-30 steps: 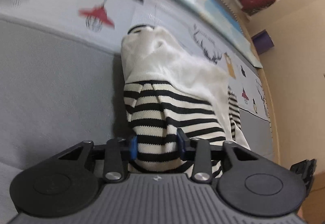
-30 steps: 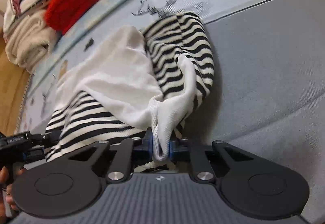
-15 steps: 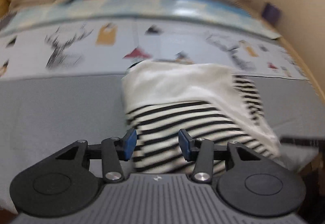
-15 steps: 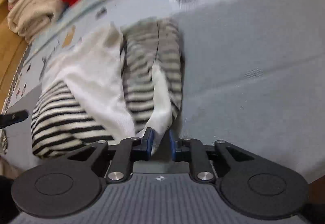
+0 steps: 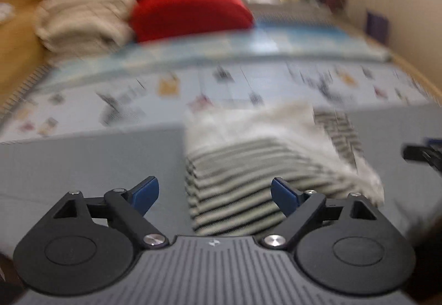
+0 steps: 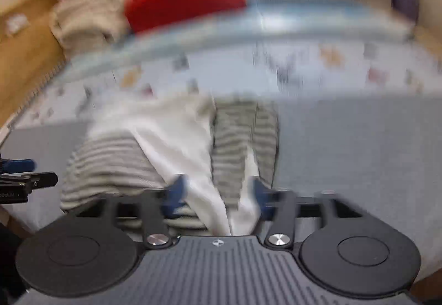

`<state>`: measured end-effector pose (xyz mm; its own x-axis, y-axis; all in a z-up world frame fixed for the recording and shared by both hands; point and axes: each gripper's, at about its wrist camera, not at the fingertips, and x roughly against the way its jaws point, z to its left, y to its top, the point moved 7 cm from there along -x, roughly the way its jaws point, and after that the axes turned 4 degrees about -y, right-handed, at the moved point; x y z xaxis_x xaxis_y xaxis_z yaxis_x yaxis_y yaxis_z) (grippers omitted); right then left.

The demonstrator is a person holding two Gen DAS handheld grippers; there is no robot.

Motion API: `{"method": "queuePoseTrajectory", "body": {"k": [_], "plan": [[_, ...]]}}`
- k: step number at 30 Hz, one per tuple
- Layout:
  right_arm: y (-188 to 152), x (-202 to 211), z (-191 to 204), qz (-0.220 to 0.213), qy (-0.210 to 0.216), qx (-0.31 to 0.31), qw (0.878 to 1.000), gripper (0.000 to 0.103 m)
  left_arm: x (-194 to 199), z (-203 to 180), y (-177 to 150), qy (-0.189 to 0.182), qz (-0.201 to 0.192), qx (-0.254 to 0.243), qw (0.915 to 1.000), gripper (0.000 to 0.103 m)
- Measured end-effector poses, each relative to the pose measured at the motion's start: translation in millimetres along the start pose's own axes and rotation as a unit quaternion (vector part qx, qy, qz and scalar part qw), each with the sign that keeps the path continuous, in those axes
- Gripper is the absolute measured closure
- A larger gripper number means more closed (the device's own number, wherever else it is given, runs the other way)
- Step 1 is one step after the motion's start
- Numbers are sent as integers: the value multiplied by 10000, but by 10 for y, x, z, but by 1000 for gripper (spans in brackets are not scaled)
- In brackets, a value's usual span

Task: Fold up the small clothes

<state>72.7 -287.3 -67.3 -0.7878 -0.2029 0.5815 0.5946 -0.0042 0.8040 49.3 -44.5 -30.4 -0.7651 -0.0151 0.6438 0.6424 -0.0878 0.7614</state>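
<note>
A small black-and-white striped garment with a plain white part (image 5: 248, 167) lies folded on the grey mat (image 5: 83, 167); it also shows in the right wrist view (image 6: 179, 144). My left gripper (image 5: 214, 194) is open, its blue pads wide apart just short of the garment's near striped edge, holding nothing. My right gripper (image 6: 218, 193) is open over the garment's near white edge, which lies loose between the blue pads. Both views are motion-blurred. The left gripper's tip shows at the left edge of the right wrist view (image 6: 25, 178).
A printed pale-blue play mat (image 5: 221, 78) lies beyond the grey mat. A red cushion (image 5: 190, 12) and a stack of beige folded clothes (image 5: 83, 20) sit at the far end. Wooden floor (image 6: 25, 50) runs on the left, a cream wall (image 5: 408, 1) on the right.
Both grippers have let go of the garment and opened wide. They have pulled back and levelled out, so the garment now lies flat on the mat.
</note>
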Motion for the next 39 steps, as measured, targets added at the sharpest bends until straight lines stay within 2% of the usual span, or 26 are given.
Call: {"method": "queuePoseTrajectory", "body": {"k": [2, 4, 7, 10, 12, 16, 18, 22, 26, 28, 31, 39], "plan": [[-16, 305, 104, -420, -136, 86, 9990, 1, 218, -38, 9, 314, -175, 126, 9993, 11], [-56, 537, 210, -596, -196, 129, 9979, 1, 373, -47, -32, 454, -214, 476, 9976, 10], [-131, 823, 322, -803, -328, 66, 9962, 1, 404, -119, -162, 334, 67, 839, 9959, 10], [-229, 915, 420, -883, -484, -17, 9949, 1, 290, -224, -336, 36, 476, 922, 9946, 10], [-275, 797, 489, -773, -580, 91, 9953, 1, 189, -272, -374, -49, 643, 893, 9939, 10], [-328, 576, 575, -584, -697, 293, 9954, 1, 120, -288, -430, -29, 670, 856, 9941, 10], [-323, 519, 572, -436, -712, 188, 9963, 1, 114, -304, -416, -71, 629, 839, 9945, 10], [-277, 499, 613, -397, -619, 3, 9973, 1, 83, -340, -397, -81, 557, 780, 9954, 10], [-324, 429, 694, -489, -572, 290, 9967, 1, 34, -333, -383, -107, 565, 834, 9949, 10], [-364, 358, 714, -293, -713, 499, 9958, 1, 27, -336, -380, -139, 560, 862, 9946, 10], [-325, 377, 724, -405, -523, 358, 9972, 1, 30, -351, -366, -165, 518, 824, 9951, 10], [-343, 339, 797, -334, -495, 481, 9971, 1, -6, -397, -371, -195, 542, 759, 9955, 10]]}}
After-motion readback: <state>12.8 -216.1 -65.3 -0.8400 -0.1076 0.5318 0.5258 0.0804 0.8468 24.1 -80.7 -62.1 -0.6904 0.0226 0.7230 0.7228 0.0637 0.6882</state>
